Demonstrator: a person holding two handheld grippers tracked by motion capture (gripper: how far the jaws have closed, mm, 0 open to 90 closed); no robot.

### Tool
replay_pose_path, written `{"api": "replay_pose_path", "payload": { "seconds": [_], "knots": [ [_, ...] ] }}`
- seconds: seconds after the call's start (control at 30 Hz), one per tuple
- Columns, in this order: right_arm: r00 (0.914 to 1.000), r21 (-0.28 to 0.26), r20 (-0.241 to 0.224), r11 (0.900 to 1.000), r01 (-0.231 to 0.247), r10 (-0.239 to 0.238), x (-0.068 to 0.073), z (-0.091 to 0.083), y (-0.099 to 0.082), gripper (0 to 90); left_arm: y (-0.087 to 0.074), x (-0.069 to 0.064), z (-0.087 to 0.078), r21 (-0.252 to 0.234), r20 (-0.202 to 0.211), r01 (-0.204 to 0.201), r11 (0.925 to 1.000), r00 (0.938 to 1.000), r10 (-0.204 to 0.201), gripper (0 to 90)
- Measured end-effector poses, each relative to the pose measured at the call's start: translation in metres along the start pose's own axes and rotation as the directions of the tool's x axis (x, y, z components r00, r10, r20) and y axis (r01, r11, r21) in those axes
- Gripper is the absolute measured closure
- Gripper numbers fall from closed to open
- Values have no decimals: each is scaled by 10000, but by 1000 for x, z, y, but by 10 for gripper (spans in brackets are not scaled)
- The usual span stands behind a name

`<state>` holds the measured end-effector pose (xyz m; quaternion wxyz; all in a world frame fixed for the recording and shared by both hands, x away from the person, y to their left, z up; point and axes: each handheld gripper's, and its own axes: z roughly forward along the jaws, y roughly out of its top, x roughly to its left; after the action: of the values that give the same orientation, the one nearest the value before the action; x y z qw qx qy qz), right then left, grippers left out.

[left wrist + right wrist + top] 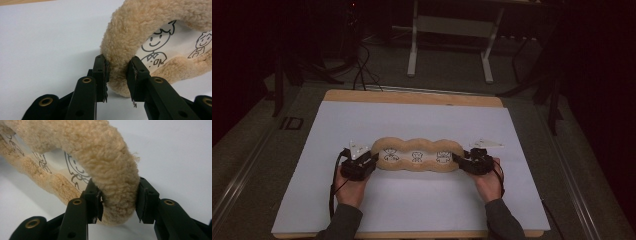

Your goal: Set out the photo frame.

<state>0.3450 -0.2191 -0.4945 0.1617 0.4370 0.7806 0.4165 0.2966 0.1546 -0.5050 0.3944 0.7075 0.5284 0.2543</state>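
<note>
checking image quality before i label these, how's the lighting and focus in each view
High view: dim, with the room behind nearly black; only the white table cover reads bright, and the fleece pad looks soft. Left gripper view: well lit, fleece and cartoon drawings sharp, a soft shadow under the left gripper. Right gripper view: bright, near fleece crisp around the right gripper, the far end blurred.

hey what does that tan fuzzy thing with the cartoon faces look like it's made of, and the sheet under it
The fuzzy thing looks like fleece or sherpa plush: tan curly pile, matte. Its white panels with line-drawn figures look like smooth printed fabric, though I can't be sure. The sheet looks like matte white paper or board.
</note>
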Motion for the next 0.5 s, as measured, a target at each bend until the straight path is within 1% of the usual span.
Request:
{"api": "replay_pose_path", "payload": {
  "seconds": [0.5],
  "knots": [
    [9998, -69, -166, 9999, -110, 109, -4, 2, 0, 596, -1, 0, -1, 31, 28, 4, 10000, 10000, -4, 713]
  ]
}}
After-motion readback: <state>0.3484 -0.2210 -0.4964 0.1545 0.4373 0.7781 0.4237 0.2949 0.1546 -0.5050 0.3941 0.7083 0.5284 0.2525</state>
